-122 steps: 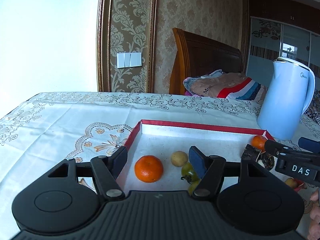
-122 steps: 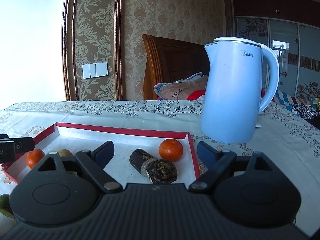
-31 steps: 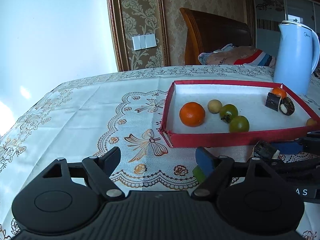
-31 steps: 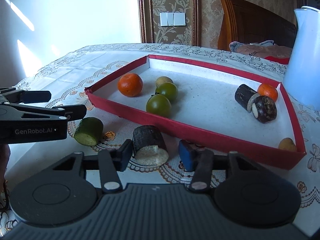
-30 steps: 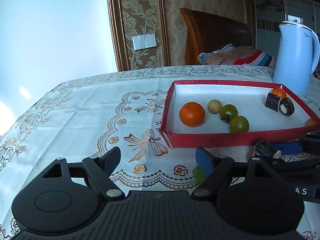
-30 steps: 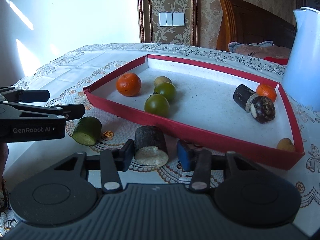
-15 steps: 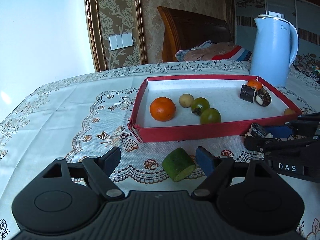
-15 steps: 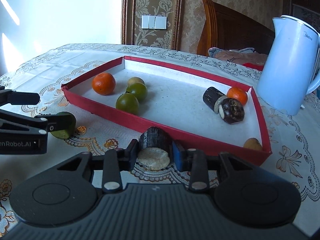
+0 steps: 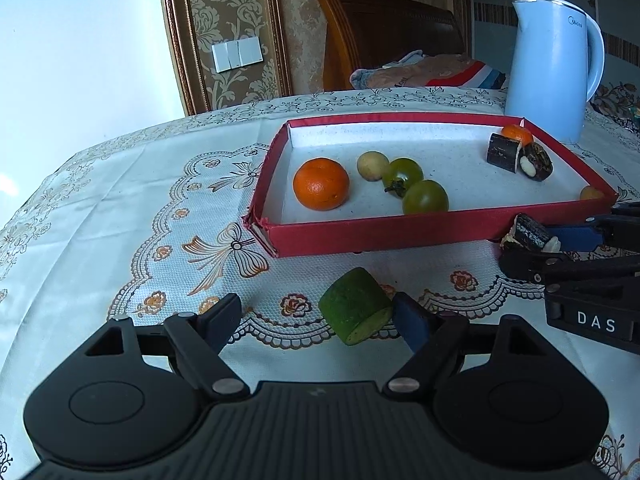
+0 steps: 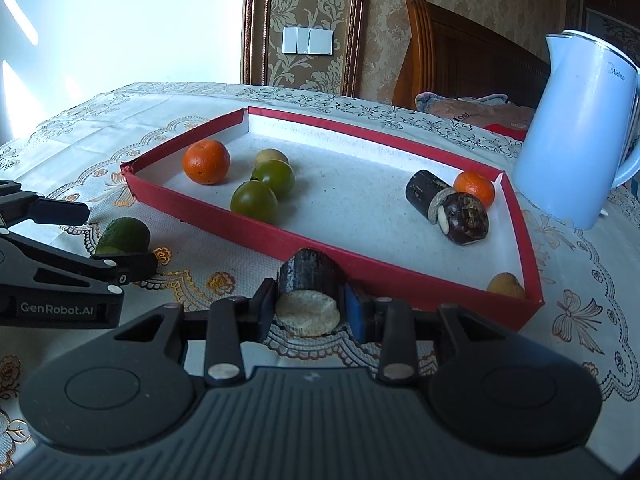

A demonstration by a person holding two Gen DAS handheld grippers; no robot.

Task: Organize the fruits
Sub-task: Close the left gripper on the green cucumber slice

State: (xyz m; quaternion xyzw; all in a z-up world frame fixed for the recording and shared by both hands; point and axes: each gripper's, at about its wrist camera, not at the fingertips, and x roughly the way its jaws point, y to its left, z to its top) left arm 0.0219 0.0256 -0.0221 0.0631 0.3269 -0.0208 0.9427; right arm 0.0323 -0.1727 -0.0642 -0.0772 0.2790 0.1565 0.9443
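Red cardboard, the tray (image 10: 400,276) is the biggest thing on the table (image 9: 100,208), and its near wall stands just beyond both of my grippers; whatever I lift next has to clear that wall to join the oranges and green tomatoes inside. My right gripper (image 10: 308,312) is the nearer one to it. Its fingers (image 10: 356,312) are clenched on the dark cane piece (image 10: 308,276), pads pressing the two sides of the bark. The piece's long axis runs straight away from me toward the tray, its pale cut end facing my camera, and it sits just short of the red wall.

My left gripper (image 9: 320,320) has its fingers spread wide and grasps nothing. The green chunk (image 9: 354,304) lies on the cloth between them, hard against the blue right-hand pad, with a broad gap to the left-hand one. Its axis is tilted, cut face turned down and toward me.

Compared with a second ago, my right fingers have just been closing on the cane, which then sat loose between them. The green chunk was then almost hidden behind my left gripper's right finger; now it lies inside the gap.
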